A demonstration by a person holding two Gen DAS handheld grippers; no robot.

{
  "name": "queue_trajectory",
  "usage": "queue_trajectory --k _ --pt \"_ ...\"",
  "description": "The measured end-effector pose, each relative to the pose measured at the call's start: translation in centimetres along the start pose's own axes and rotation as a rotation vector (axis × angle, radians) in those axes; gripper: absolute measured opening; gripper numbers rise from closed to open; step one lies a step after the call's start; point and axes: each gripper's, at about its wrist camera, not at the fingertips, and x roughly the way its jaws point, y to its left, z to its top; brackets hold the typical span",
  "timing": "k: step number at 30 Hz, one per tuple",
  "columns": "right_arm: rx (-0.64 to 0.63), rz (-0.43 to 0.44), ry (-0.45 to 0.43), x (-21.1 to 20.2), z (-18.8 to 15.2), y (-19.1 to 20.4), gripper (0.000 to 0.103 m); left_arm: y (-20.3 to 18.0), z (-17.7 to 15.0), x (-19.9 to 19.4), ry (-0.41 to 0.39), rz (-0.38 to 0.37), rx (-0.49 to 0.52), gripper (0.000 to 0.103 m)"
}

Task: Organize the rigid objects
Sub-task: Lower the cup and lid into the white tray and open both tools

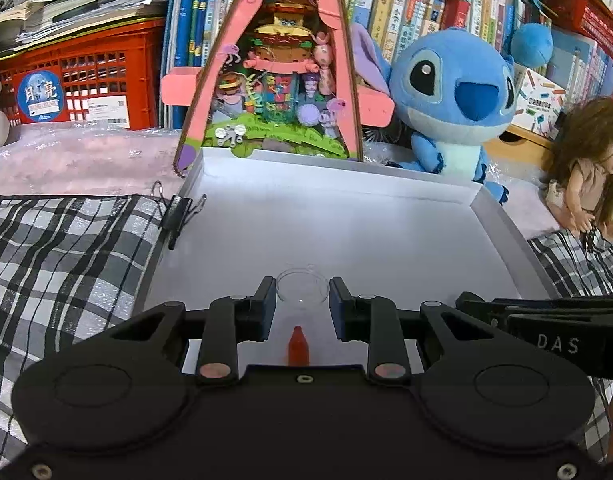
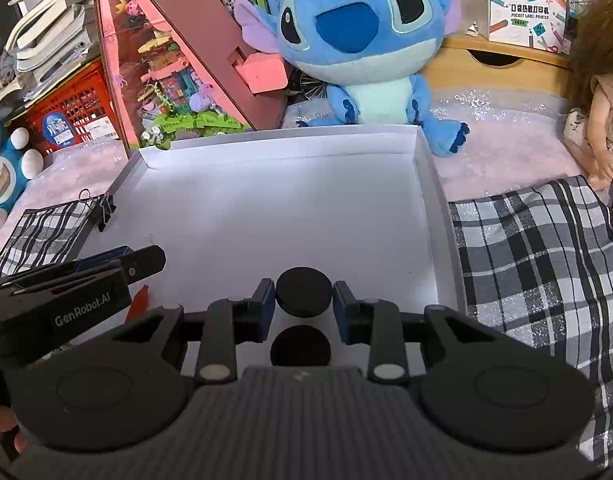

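A blue plush toy (image 2: 358, 40) sits at the far side, with a pink triangular diorama (image 1: 274, 68) to its left and rows of books (image 1: 410, 12) behind. Far left stands a red crate (image 1: 86, 76) under stacked papers. A long-haired doll (image 1: 586, 172) sits at the right. Checked cloth (image 2: 546, 264) lies near, on both sides.

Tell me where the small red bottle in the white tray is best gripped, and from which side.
Grip the red bottle across its wider lower body, not the narrow neck, coming down from above and behind along the tray floor. It stands upright, apart from the clear dish, so a gripper can straddle it freely, likely without a nudge.
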Motion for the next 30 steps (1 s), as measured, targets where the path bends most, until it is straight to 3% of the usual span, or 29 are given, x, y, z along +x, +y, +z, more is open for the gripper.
queue_trajectory --k 26,29,30 --pt "-0.022 -0.011 -0.004 0.73 -0.49 0.19 0.037 -0.24 -0.92 0.54 0.003 0.014 0.021 0.027" --pt "-0.029 -0.006 -0.008 0.63 -0.49 0.24 0.040 -0.61 -0.73 0.38 0.011 0.035 0.048 0.027" --pt "-0.028 -0.005 -0.008 0.51 -0.48 0.23 0.047 -0.69 -0.64 0.21 0.011 0.036 0.054 0.030"
